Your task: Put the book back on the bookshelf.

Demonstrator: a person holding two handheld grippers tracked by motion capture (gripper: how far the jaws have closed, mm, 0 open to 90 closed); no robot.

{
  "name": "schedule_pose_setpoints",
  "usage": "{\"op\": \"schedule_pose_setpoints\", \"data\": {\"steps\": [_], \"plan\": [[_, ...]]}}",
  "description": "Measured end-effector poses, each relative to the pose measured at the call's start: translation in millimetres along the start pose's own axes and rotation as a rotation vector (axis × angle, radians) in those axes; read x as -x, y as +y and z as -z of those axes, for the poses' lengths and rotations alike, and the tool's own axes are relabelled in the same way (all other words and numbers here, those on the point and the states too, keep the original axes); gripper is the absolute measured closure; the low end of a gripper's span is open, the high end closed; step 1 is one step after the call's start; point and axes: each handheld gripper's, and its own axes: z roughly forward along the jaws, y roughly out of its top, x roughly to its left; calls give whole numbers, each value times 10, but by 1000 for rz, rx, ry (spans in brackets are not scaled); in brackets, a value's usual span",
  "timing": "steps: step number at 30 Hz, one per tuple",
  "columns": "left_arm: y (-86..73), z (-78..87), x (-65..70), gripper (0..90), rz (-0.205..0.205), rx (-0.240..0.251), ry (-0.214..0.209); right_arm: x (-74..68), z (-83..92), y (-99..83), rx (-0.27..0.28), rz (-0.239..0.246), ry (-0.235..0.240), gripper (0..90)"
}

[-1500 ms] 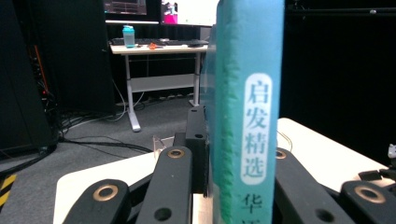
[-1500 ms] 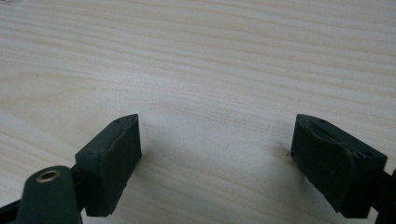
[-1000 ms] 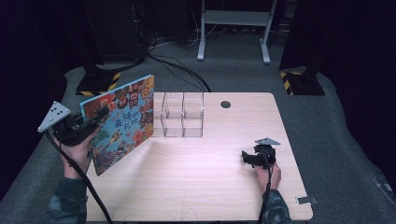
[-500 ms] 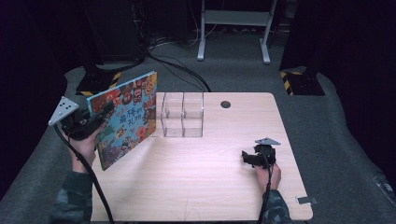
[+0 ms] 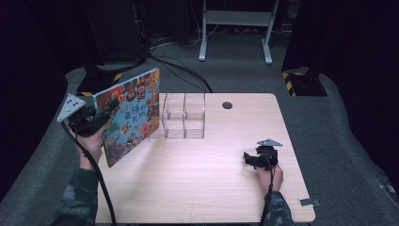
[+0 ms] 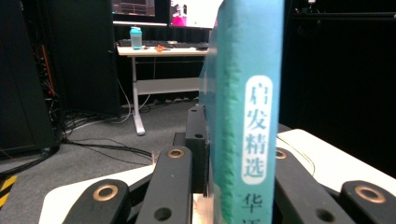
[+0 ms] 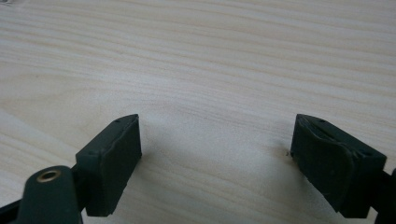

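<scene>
Teal-spined book (image 6: 243, 116) stands upright, apparently clamped by the left hand-held gripper (image 5: 96, 118).

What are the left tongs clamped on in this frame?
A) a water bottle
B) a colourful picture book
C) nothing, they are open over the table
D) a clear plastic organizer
B: in the left gripper view the left tongs squeeze the teal spine of the picture book, held up beside the clear organizer.
</scene>
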Motion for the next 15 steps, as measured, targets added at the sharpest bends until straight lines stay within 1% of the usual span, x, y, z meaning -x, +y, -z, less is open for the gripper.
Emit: {"op": "schedule_pose_setpoints", "data": {"steps": [3,7,11,15], "plan": [[-8,-31,3,803,0,4,5,0,0,0,0,0,0,157],[-20,-67,1,803,11,16,2,0,0,0,0,0,0,157],[-30,-112,6,803,13,22,3,1,0,0,0,0,0,157],[-46,-161,3,803,17,24,14,2,-1,1,0,0,1,158]]}}
